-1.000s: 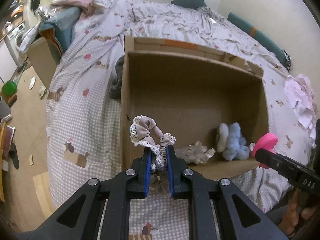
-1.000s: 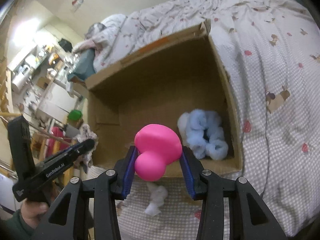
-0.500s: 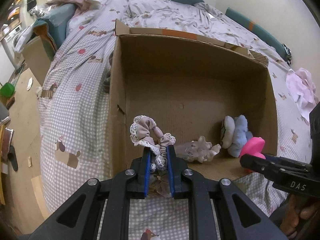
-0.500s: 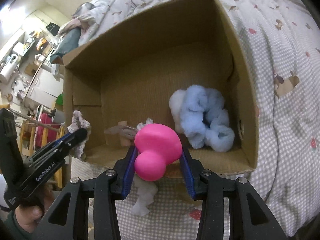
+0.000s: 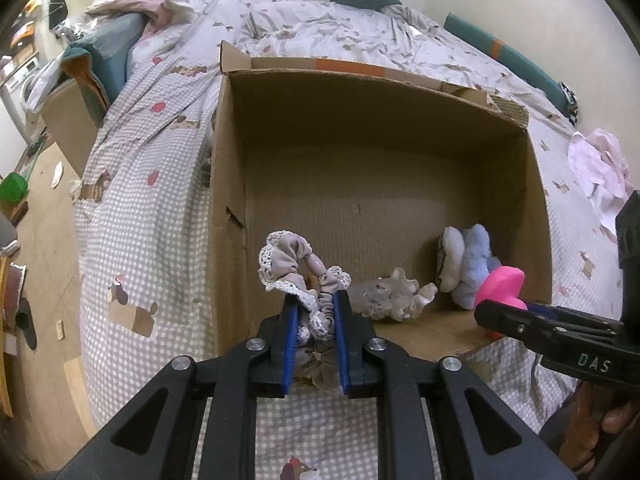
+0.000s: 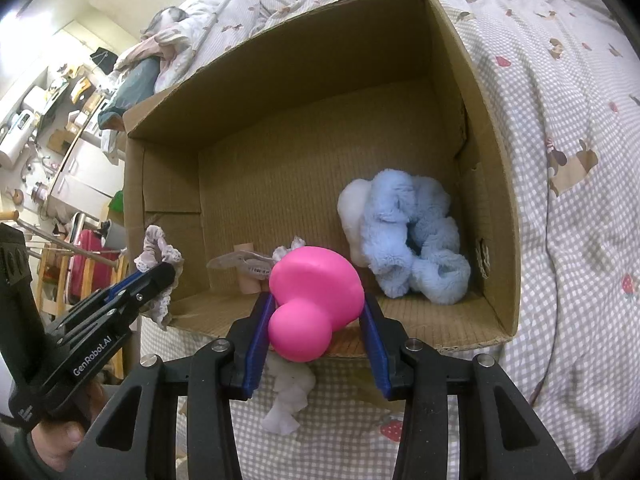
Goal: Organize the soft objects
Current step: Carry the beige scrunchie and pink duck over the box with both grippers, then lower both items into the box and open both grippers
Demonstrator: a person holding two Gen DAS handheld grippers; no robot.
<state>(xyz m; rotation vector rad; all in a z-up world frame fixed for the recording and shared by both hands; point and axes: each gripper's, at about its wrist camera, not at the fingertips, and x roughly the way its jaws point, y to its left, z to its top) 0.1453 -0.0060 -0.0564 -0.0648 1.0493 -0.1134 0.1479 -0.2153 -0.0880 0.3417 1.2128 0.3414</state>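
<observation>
An open cardboard box (image 5: 536,200) lies on the bed, also seen in the right wrist view (image 6: 492,128). My left gripper (image 5: 316,300) is shut on a beige lace-edged scrunchie (image 5: 292,260) at the box's near left edge; it also shows in the right wrist view (image 6: 158,246). My right gripper (image 6: 316,304) is shut on a pink heart-shaped soft toy (image 6: 314,288) at the near edge, seen from the left wrist (image 5: 502,282). Inside lie a blue fluffy toy (image 6: 412,236), a white pad (image 5: 450,258) and a beige frilly piece (image 5: 390,294).
The box sits on a checked bedspread (image 5: 152,184). A white cloth scrap (image 6: 290,394) lies on it below my right gripper. Pink cloth (image 5: 598,164) lies at the right. Pillows and bedding (image 5: 120,40) are piled at the far left, with the floor (image 5: 44,240) beside the bed.
Both grippers have moved forward toward the box with their loads; the box now fills more of each view. The pink toy has come over the box's near edge.
</observation>
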